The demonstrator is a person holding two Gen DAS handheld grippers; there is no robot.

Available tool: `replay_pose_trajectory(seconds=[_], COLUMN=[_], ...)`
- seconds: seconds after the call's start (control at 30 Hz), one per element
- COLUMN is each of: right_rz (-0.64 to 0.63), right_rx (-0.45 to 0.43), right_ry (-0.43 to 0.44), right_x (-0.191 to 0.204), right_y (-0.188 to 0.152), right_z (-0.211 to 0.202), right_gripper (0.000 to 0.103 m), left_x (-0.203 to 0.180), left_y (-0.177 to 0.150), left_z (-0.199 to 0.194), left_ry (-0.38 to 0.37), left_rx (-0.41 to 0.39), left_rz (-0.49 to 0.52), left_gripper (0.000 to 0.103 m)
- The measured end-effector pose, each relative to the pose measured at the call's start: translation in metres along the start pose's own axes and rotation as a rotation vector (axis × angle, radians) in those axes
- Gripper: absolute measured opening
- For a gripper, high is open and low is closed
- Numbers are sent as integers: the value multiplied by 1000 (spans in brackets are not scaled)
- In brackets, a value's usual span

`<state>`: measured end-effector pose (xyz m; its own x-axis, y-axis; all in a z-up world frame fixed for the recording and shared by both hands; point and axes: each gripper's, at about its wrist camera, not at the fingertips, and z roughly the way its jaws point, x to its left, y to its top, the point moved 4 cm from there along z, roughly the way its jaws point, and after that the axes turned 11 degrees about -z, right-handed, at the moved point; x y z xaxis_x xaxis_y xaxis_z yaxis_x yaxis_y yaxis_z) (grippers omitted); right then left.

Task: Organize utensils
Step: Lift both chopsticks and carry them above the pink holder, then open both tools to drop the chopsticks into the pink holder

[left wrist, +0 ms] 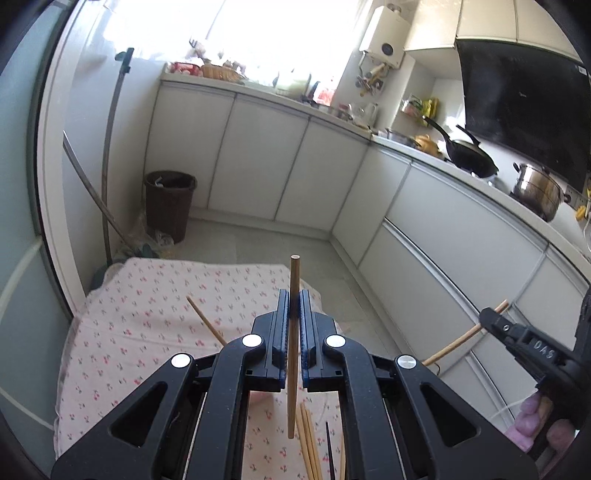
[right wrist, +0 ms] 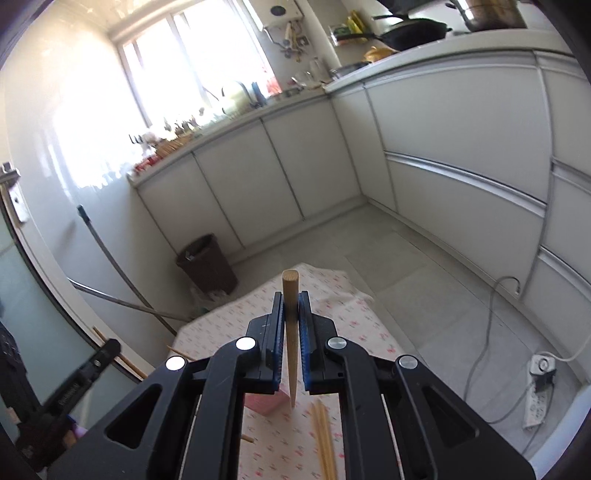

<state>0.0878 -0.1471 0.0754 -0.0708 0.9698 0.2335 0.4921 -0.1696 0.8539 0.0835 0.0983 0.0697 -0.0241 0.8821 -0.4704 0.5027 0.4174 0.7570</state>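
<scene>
The table (left wrist: pixel 122 332) wore a white cloth with tiny pink flower print, corners drooping over the edge. On it lay loose wooden chopsticks (left wrist: pixel 308 443) — a few bunched together, one stray chopstick (left wrist: pixel 205 321) angled off to the side, and a dark chopstick (left wrist: pixel 330 452) beside the bunch. A pink box (right wrist: pixel 264 402) sat there too.

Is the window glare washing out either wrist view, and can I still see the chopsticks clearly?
Left wrist view: window blown out, held wooden chopstick sharp. Right wrist view: window glare too, slight blur at edges, tapered wooden chopstick clear.
</scene>
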Motion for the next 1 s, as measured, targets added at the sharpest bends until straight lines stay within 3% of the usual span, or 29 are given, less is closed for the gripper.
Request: replay_pose_trajectory(seconds=[0.33, 0.5, 0.9, 1.0], right_rz=[-4, -34, -63, -86], right_rx=[-61, -56, 27, 24], right_ry=[102, 105, 97, 105], right_x=[39, 57, 81, 87], right_y=[35, 34, 11, 3], right_z=[29, 55, 118, 128], right_gripper=[8, 8, 8, 15], left_x=[6, 31, 41, 42], left_y=[35, 29, 33, 26], left_z=[36, 65, 58, 65], left_ry=[76, 91, 89, 115], left_rx=[-94, -10, -10, 7], left_rz=[8, -69, -96, -85], left_gripper=[5, 6, 11, 16])
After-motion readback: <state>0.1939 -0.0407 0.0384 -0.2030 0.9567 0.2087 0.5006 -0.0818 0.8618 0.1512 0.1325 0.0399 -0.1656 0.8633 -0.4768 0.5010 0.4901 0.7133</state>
